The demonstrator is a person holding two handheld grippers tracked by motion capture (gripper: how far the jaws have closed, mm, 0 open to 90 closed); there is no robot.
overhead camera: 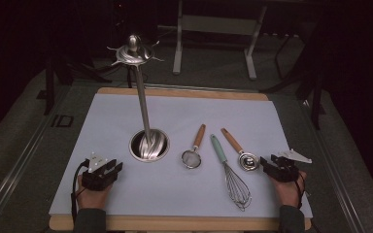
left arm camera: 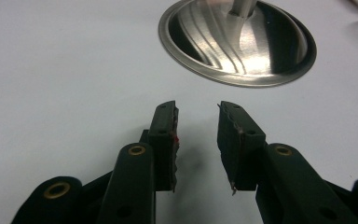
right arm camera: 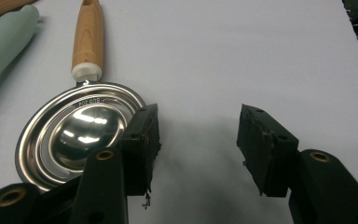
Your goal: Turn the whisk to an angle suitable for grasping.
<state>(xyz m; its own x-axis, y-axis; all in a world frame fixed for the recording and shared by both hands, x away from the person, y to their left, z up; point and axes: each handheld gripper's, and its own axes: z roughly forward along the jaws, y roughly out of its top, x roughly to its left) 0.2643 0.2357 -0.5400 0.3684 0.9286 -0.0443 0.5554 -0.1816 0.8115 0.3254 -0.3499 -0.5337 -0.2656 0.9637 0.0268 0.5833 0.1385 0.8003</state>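
A steel utensil stand rises from a round base [overhead camera: 149,145] [left arm camera: 237,39] to a hook crown [overhead camera: 133,52] at the white mat's middle. To its right lie a small wood-handled strainer [overhead camera: 193,154], a whisk [overhead camera: 229,172] with a mint handle [right arm camera: 4,42], and a wood-handled steel measuring spoon [overhead camera: 243,154] [right arm camera: 72,128]. My left gripper [overhead camera: 110,168] [left arm camera: 196,112] rests open on the mat, short of the base, nothing between its fingers. My right gripper [overhead camera: 264,164] [right arm camera: 198,126] is open at the mat's right, its left jaw overlapping the spoon's bowl, nothing between the pads.
The white mat [overhead camera: 175,189] covers a wooden board [overhead camera: 179,223] on a dark table. A metal frame [overhead camera: 213,29] stands beyond the board's far edge. The person's hands hold the grippers near the board's front corners.
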